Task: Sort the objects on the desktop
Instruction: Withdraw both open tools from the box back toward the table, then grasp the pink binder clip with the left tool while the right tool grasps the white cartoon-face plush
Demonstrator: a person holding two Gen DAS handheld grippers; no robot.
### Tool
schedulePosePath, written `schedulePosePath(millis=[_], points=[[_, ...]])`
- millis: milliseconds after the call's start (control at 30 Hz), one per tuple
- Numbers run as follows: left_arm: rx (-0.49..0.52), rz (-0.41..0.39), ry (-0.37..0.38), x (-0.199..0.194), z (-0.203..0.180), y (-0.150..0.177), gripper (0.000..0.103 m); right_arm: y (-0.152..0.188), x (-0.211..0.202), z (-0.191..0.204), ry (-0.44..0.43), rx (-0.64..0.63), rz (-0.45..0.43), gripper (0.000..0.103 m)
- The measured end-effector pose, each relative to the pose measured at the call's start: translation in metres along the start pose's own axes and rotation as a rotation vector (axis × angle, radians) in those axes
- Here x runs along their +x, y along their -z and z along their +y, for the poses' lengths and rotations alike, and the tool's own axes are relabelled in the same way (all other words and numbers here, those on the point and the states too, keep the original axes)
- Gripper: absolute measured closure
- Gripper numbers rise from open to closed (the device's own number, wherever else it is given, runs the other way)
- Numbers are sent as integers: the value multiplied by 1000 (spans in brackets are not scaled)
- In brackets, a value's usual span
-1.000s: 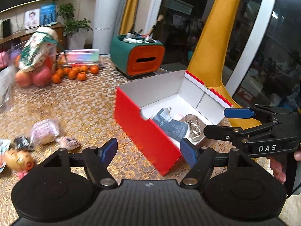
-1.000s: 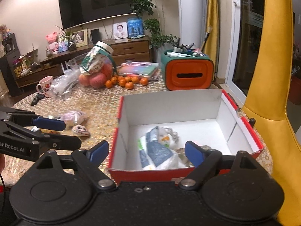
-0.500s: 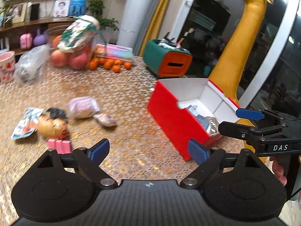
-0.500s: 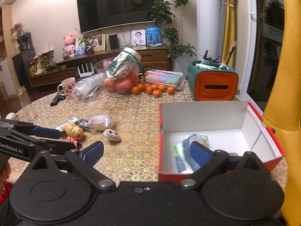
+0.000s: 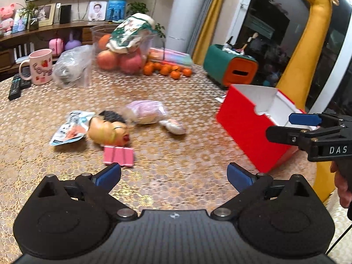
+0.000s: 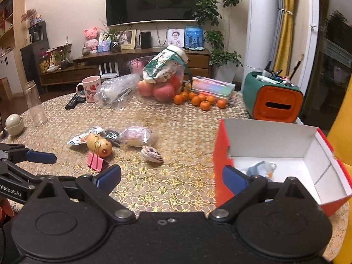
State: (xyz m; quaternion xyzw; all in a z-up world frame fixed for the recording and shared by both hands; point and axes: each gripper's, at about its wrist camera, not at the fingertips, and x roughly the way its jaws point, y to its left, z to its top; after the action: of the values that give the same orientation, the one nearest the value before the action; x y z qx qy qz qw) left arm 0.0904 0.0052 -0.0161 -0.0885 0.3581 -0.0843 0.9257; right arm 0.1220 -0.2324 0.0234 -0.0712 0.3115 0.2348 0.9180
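Observation:
A red box point(image 5: 248, 129) point(image 6: 222, 154) with a white inside stands at the table's right; packets point(image 6: 260, 169) lie in it. Loose items lie mid-table: a pink binder clip point(image 5: 118, 155) point(image 6: 96, 161), a yellow toy head point(image 5: 109, 131) point(image 6: 99, 145), a pink wrapped bun point(image 5: 146, 112) point(image 6: 137, 136), a small round snack point(image 5: 175, 126) point(image 6: 152, 154), a white-blue packet point(image 5: 70, 128) point(image 6: 84, 136). My left gripper point(image 5: 173, 175) is open and empty, just short of the clip. My right gripper point(image 6: 171, 177) is open and empty beside the box.
At the back stand a pink mug point(image 6: 90, 88), a plastic bag point(image 6: 116, 90), a fruit bowl with apples point(image 6: 162, 83), several tangerines point(image 6: 198, 100), a green-orange holder point(image 6: 272, 96), a glass jar point(image 6: 35, 103). A remote point(image 5: 16, 85) lies far left. A yellow giraffe point(image 5: 308, 44) stands right.
Both grippers pulled back and turned left, away from the box. The loose items now sit ahead of my left gripper. Both stayed open.

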Motion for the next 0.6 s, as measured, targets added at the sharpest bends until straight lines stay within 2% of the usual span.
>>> schedulePosePath(millis=[600], points=[[-16, 63, -66, 65, 45, 8, 0, -3, 93, 17, -32, -21, 93, 5]])
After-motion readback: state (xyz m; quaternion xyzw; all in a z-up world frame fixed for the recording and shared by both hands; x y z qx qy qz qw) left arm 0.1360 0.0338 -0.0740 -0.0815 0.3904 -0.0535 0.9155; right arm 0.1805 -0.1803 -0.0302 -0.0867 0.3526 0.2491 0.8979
